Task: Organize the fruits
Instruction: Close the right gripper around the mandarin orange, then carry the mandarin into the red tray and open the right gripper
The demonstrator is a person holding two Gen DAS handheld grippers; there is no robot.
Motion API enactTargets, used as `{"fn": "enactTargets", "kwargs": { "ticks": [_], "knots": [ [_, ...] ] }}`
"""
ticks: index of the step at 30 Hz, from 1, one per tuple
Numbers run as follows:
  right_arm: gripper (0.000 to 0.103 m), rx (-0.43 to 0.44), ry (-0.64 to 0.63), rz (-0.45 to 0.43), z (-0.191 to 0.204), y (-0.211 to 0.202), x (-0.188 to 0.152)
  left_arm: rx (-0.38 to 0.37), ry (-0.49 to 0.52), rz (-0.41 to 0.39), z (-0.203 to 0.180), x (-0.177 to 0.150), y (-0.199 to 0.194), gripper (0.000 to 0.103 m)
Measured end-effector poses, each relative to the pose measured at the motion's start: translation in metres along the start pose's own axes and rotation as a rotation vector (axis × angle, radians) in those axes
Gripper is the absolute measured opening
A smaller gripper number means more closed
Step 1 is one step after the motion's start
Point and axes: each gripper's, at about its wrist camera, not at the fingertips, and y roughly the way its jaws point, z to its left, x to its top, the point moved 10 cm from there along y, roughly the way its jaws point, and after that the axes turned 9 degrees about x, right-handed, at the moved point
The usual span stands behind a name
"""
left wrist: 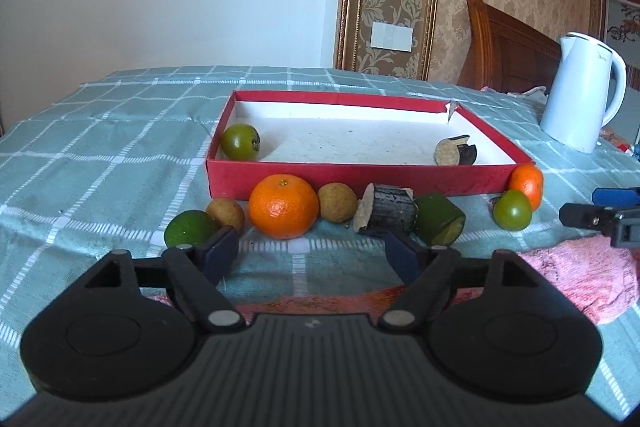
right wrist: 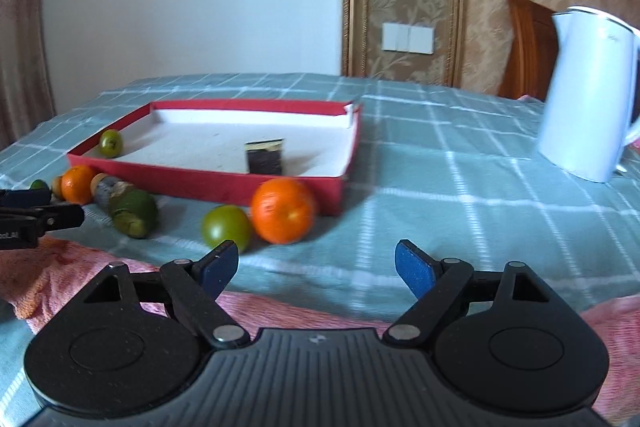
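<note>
Two oranges (left wrist: 283, 206) (left wrist: 527, 183), three green fruits and two brown ones lie around the red box (left wrist: 360, 175); both hand-held grippers (left wrist: 312, 251) (right wrist: 316, 267) gape, holding nothing.

Left gripper (left wrist: 312, 253) jaws wide apart, nothing between, aimed 12 o'clock, tilted down. Right gripper (right wrist: 316, 267) likewise.

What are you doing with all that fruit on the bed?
A person holds two grippers and is sorting fruit into the red box. A green fruit and a dark cut piece are already inside. The rest lies in front of it. The left gripper is open, facing the big orange. The right gripper is open near another orange. Neither holds anything.
</note>
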Motion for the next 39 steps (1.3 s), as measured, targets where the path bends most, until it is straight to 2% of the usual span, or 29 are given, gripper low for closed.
{"fn": "enactTargets", "kwargs": {
  "ticks": [2,6,10,13,16,17,18,22,26,28,39],
  "knots": [
    [0.086,0.006,0.020,-0.009,-0.002,0.000,0.003,-0.010,0.007,0.008,-0.001,-0.001,0.001,0.085],
    [0.086,-0.016,0.054,-0.006,-0.006,0.009,0.014,-0.014,0.014,0.013,-0.004,-0.001,0.002,0.086],
    [0.086,0.044,0.116,0.012,-0.003,0.025,0.023,-0.016,0.011,0.013,-0.004,-0.001,0.002,0.086],
    [0.085,0.062,0.112,0.014,0.004,0.034,0.027,-0.016,0.012,0.013,-0.004,-0.001,0.002,0.086],
    [0.075,0.057,0.092,0.019,0.010,0.042,0.028,-0.021,0.012,0.019,-0.004,-0.002,0.003,0.087],
    [0.067,0.060,0.096,0.029,0.011,0.046,0.028,-0.023,0.012,0.020,-0.004,-0.002,0.003,0.088],
    [0.062,0.070,0.105,0.032,0.011,0.048,0.028,-0.027,0.013,0.023,-0.004,-0.002,0.004,0.089],
    [0.060,0.076,0.110,0.033,0.013,0.052,0.029,-0.033,0.015,0.030,-0.005,-0.002,0.004,0.091],
    [0.052,0.088,0.129,0.028,0.013,0.053,0.028,-0.036,0.019,0.037,-0.005,-0.002,0.005,0.092],
    [0.043,0.070,0.137,0.032,0.010,0.054,0.026,-0.040,0.022,0.043,-0.006,-0.003,0.005,0.093],
    [0.041,0.068,0.132,-0.016,0.011,0.042,0.028,-0.049,0.018,0.052,-0.007,-0.004,0.005,0.095]
  ]
}}
